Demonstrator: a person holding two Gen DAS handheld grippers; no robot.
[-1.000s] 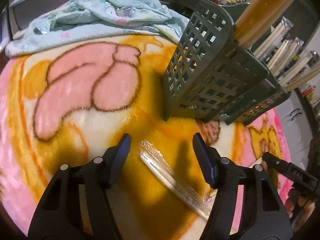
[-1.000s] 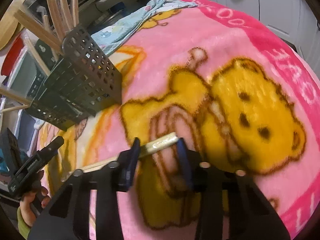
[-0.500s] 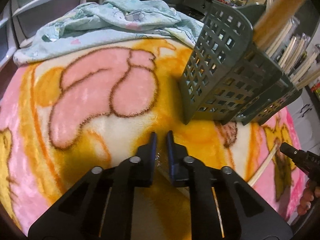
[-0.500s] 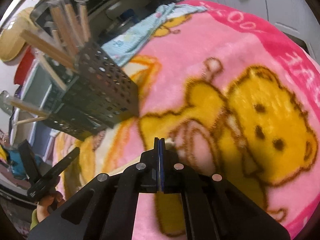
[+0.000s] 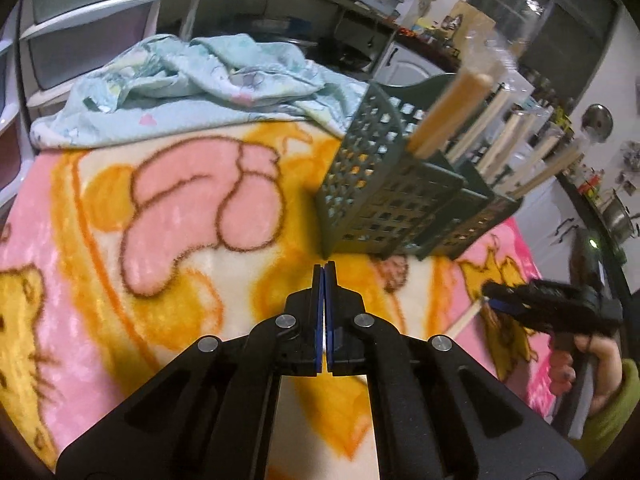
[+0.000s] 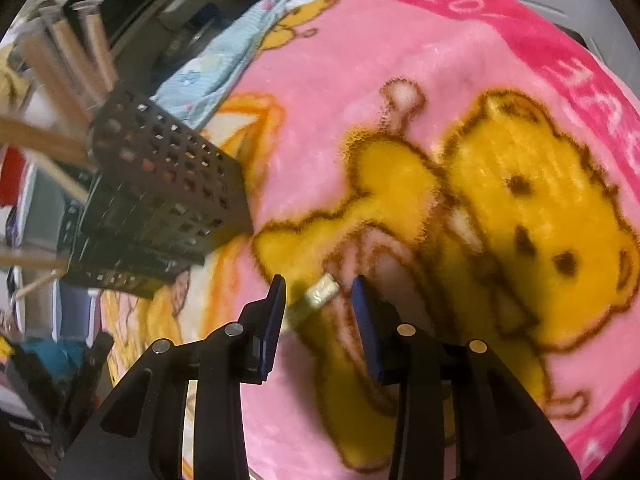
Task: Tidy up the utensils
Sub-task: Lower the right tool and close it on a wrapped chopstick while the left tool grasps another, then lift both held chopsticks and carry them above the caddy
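Note:
A dark green perforated utensil basket [image 5: 384, 204] stands on the cartoon blanket, with several wrapped chopstick pairs [image 5: 452, 116] sticking out of it; it also shows in the right wrist view [image 6: 160, 208]. My left gripper [image 5: 324, 270] is shut just in front of the basket; whether the wrapped chopstick pair is pinched in it I cannot tell. My right gripper [image 6: 318, 292] is open around the tip of a plastic-wrapped chopstick pair [image 6: 320, 294], which runs back under the gripper. From the left wrist view the right gripper [image 5: 520, 300] shows at the right, with the chopstick [image 5: 466, 318] at its tip.
A crumpled light blue cloth [image 5: 192, 88] lies at the far edge of the blanket [image 5: 120, 240]. Drawers and kitchen counters stand behind. A hand in a green sleeve [image 5: 592, 368] holds the right gripper.
My left gripper closed over the wrapped chopstick pair and lifted. My right gripper shut, then opened again around the chopstick tip.

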